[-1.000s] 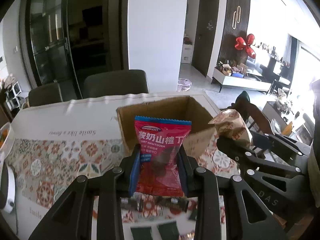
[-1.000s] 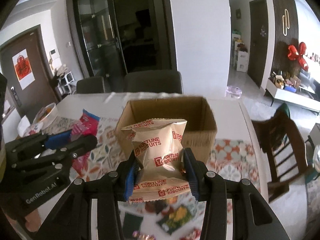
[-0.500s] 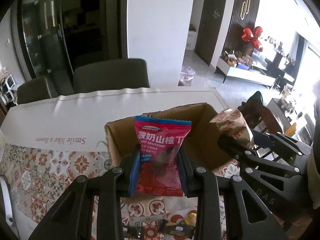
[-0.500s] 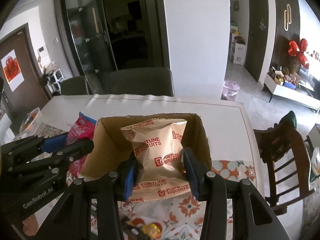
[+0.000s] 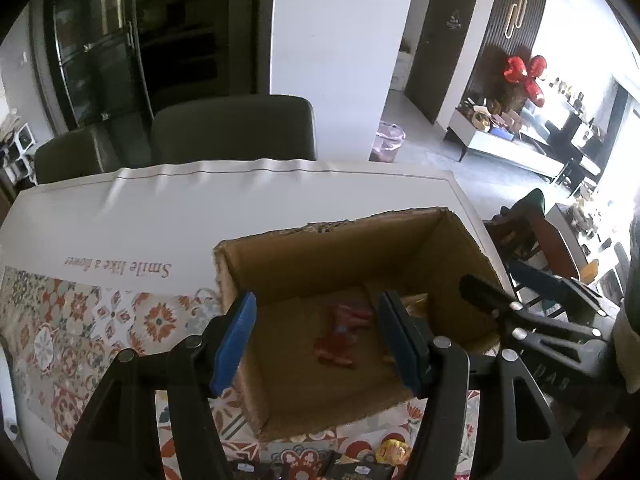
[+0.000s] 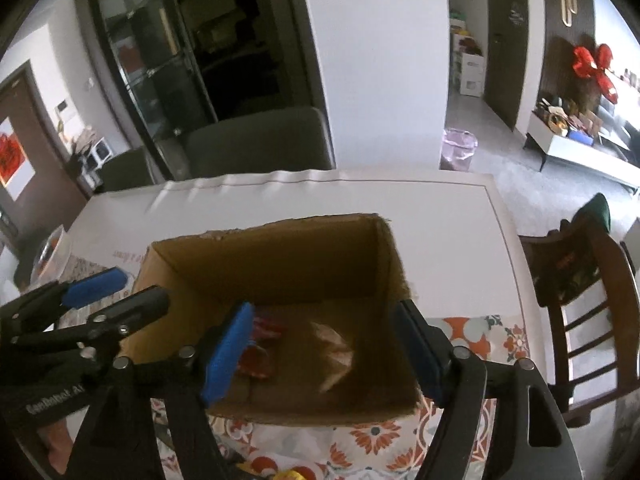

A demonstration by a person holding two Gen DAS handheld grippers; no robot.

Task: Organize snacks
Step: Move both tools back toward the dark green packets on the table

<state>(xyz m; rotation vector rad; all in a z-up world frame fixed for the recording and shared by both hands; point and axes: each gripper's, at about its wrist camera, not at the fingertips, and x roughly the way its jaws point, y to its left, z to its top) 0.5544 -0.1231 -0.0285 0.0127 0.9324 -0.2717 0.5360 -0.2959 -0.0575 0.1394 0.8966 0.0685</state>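
Observation:
An open cardboard box (image 5: 320, 252) stands on the patterned tablecloth; it also shows in the right wrist view (image 6: 260, 256). My left gripper (image 5: 316, 336) is open and empty above the box's near half. The red hawthorn snack pack (image 5: 340, 336) lies on the box floor. My right gripper (image 6: 324, 348) is open and empty over the same box. The beige fortune biscuit pack (image 6: 332, 348) is inside the box, blurred; the red pack (image 6: 260, 344) lies to its left. Each gripper shows at the edge of the other's view.
More wrapped snacks (image 5: 360, 466) lie on the cloth at the near edge, in front of the box. Grey chairs (image 5: 232, 132) stand at the table's far side. A wooden chair (image 6: 580, 300) stands to the right. A small container (image 6: 50, 254) sits at the far left.
Both grippers moved forward over the box and opened. The red pack and the biscuit pack left the jaws and are now inside the box.

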